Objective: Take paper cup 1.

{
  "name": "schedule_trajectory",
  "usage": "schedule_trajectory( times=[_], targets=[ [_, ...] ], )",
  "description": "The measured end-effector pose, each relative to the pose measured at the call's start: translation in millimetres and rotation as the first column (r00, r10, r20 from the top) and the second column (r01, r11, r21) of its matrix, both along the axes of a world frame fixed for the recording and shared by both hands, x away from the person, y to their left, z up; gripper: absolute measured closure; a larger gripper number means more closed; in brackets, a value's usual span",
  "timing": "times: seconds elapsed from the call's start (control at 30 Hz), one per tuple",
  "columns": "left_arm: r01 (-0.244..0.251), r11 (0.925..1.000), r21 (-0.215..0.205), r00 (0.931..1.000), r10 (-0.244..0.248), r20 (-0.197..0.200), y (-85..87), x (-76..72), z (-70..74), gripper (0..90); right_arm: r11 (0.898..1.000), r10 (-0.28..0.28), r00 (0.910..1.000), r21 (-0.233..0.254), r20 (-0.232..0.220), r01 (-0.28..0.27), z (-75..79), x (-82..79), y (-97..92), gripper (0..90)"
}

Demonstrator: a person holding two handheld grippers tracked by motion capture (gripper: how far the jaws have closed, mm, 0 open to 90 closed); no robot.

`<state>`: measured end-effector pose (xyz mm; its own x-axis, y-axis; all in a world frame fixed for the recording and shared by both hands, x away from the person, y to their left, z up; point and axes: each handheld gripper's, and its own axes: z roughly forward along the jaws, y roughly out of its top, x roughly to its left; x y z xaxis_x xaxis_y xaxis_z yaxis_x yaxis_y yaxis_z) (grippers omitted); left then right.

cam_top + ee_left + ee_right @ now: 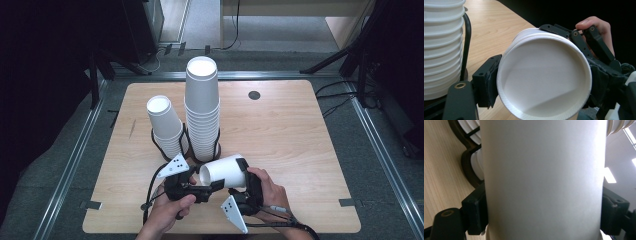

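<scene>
High view — white paper cup (226, 172) on its side at table's 6 o'clock, long axis level, mouth toward 9; right gripper (244, 176) clamps its wall.

Left gripper view — left gripper (536, 82) pinches the rim.

Right gripper view — pads press both sides. Light, crushable; hold gently near rim.

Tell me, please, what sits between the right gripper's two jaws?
A white paper cup on its side, clamped by the right gripper in the right gripper view.
</scene>
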<state>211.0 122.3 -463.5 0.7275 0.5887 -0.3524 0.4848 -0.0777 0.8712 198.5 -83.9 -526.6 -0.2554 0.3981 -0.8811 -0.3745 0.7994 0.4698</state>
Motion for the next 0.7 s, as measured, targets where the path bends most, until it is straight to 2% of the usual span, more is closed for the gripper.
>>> schedule_trajectory(
  times=[0.23, 0.3, 0.37, 0.47, 0.53, 0.6, 0.63, 0.7],
  targets=[
    [0.001, 1.0000, 0.005, 1.0000, -0.001, -0.001, 0.1, 0.5, 0.0, 24.0, 1.000, -0.002, 1.0000, 0.001, -0.008, 0.002, -1.4, 1.2, 0.4, 10.7],
    [-0.001, 0.9999, 0.010, 0.9999, 0.001, 0.011, 0.1, -0.2, 1.0, 24.4, 1.000, -0.001, 0.9998, 0.021, -0.018, 0.002, -0.8, 1.5, 0.3, 8.4],
    [-0.010, 0.9997, 0.023, 0.9995, 0.009, 0.030, 0.5, -1.3, 2.2, 24.7, 0.999, 0.023, 0.9984, 0.044, -0.052, -0.020, 1.5, 1.4, -1.2, 5.7],
    [-0.022, 0.9998, -0.001, 0.9988, 0.022, 0.044, 4.9, -1.4, 3.8, 24.9, 0.995, 0.035, 0.9958, 0.099, -0.085, -0.026, 6.1, 0.0, -4.7, 1.9],
    [-0.038, 0.9990, -0.024, 0.9975, 0.039, 0.059, 9.5, -1.7, 5.6, 25.0, 0.987, 0.041, 0.9914, 0.157, -0.125, -0.021, 10.8, 0.4, -8.6, 1.7],
    [-0.049, 0.9975, -0.051, 0.9954, 0.053, 0.079, 14.6, -2.6, 8.0, 25.0, 0.974, 0.051, 0.9840, 0.225, -0.171, -0.011, 14.6, 0.6, -12.7, 1.1],
    [-0.058, 0.9963, -0.064, 0.9939, 0.063, 0.090, 16.6, -3.1, 8.9, 25.0, 0.966, 0.054, 0.9802, 0.258, -0.191, -0.003, 16.5, 1.0, -14.7, 1.1],
    [-0.075, 0.9935, -0.086, 0.9905, 0.084, 0.109, 20.0, -4.3, 10.4, 25.0, 0.942, 0.068, 0.9671, 0.336, -0.245, 0.019, 19.8, 2.1, -18.0, 0.9]
  ],
)
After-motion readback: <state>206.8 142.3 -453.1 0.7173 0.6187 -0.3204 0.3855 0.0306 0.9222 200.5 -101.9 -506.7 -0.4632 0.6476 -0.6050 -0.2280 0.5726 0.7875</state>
